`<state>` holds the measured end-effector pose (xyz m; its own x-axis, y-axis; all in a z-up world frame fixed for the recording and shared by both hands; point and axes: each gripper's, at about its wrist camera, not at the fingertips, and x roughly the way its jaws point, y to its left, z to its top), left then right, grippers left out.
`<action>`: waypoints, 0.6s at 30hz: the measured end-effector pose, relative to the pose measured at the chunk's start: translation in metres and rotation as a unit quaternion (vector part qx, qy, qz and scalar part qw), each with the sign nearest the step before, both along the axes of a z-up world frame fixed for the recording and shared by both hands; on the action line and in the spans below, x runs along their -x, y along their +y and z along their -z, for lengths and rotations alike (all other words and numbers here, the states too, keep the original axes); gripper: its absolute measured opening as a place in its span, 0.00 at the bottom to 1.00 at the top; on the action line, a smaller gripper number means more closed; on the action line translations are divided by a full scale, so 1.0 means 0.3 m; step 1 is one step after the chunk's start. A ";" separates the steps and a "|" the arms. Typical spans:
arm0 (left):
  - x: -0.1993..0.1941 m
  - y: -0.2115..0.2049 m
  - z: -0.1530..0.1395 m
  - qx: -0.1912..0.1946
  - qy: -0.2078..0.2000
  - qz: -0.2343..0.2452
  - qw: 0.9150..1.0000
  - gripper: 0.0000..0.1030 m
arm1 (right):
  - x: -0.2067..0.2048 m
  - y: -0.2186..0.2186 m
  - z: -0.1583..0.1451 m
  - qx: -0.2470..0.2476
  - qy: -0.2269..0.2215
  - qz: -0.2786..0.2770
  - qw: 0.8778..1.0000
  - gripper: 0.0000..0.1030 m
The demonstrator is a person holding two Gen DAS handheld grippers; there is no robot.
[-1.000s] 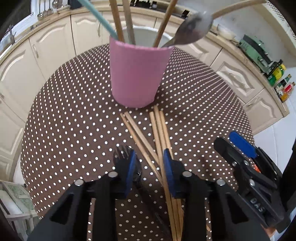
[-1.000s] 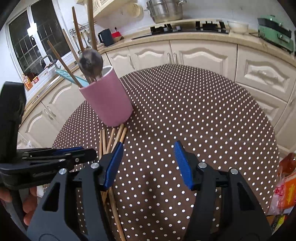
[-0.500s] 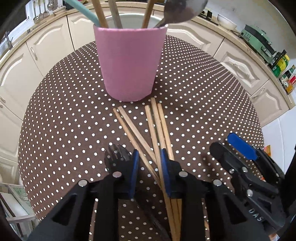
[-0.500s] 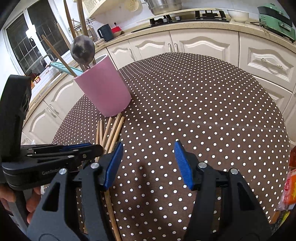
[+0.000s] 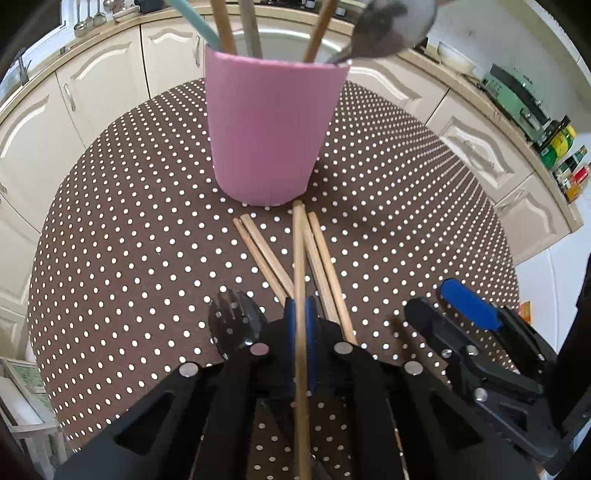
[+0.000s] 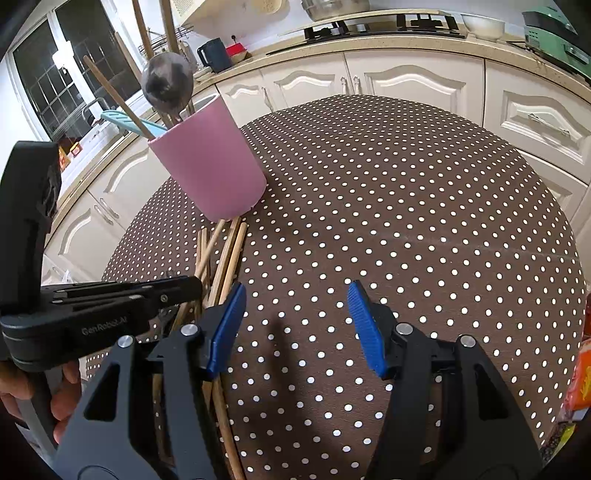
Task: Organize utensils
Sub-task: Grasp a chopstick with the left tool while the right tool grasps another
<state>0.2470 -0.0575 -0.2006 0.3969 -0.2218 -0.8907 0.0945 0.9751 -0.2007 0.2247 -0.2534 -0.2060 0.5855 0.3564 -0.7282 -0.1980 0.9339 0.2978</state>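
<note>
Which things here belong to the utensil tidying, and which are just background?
Job:
- chopstick clamped in the left gripper
- loose chopsticks on the table
- black fork
- pink holder
- right gripper, open

Background:
- green appliance
- bottles
- stove

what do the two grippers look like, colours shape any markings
Both are matte black plastic clamp-style tools with blue ribbed pads and round silver rivets at the pivots. The left gripper carries pale "GenRobot.AI" lettering on its side; the right gripper shows no marking. No cables or sleeves visible.

Left claw (image 5: 300, 314) pinched shut, angled steeply down; right claw (image 6: 295, 325) apparently empty, jaws apart.
</note>
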 end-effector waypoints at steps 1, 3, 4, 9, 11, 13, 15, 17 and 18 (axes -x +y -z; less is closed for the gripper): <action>0.005 0.002 -0.010 0.003 -0.004 0.000 1.000 0.05 | -0.007 0.007 -0.003 0.002 0.001 -0.003 1.000 0.55; 0.021 0.014 -0.026 0.007 -0.011 0.001 1.000 0.05 | -0.020 0.029 -0.007 0.010 0.010 -0.016 1.000 0.55; 0.026 0.020 -0.035 0.007 -0.015 0.000 1.000 0.05 | -0.029 0.044 -0.007 0.015 0.017 -0.024 0.999 0.55; 0.065 0.064 -0.077 0.013 -0.032 -0.002 0.999 0.05 | -0.071 0.093 0.014 0.016 0.050 -0.046 0.998 0.55; 0.079 0.087 -0.086 0.016 -0.035 -0.004 0.999 0.05 | -0.085 0.106 0.025 0.021 0.061 -0.049 0.997 0.48; 0.087 0.109 -0.095 0.019 -0.037 -0.006 0.999 0.05 | -0.091 0.117 0.028 0.025 0.066 -0.048 0.996 0.39; 0.091 0.128 -0.096 0.022 -0.037 -0.008 0.999 0.05 | -0.099 0.136 0.027 0.031 0.069 -0.049 0.996 0.37; 0.095 0.149 -0.095 0.025 -0.036 -0.009 0.999 0.05 | -0.109 0.154 0.024 0.027 0.075 -0.053 0.995 0.36; 0.096 0.161 -0.092 0.027 -0.035 -0.011 0.999 0.05 | -0.113 0.159 0.024 0.028 0.079 -0.054 0.995 0.35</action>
<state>0.2182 -0.0091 -0.1730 0.4625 -0.2591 -0.8479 0.0885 0.9651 -0.2466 0.2587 -0.2057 -0.2132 0.4237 0.3665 -0.8283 -0.2525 0.9260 0.2806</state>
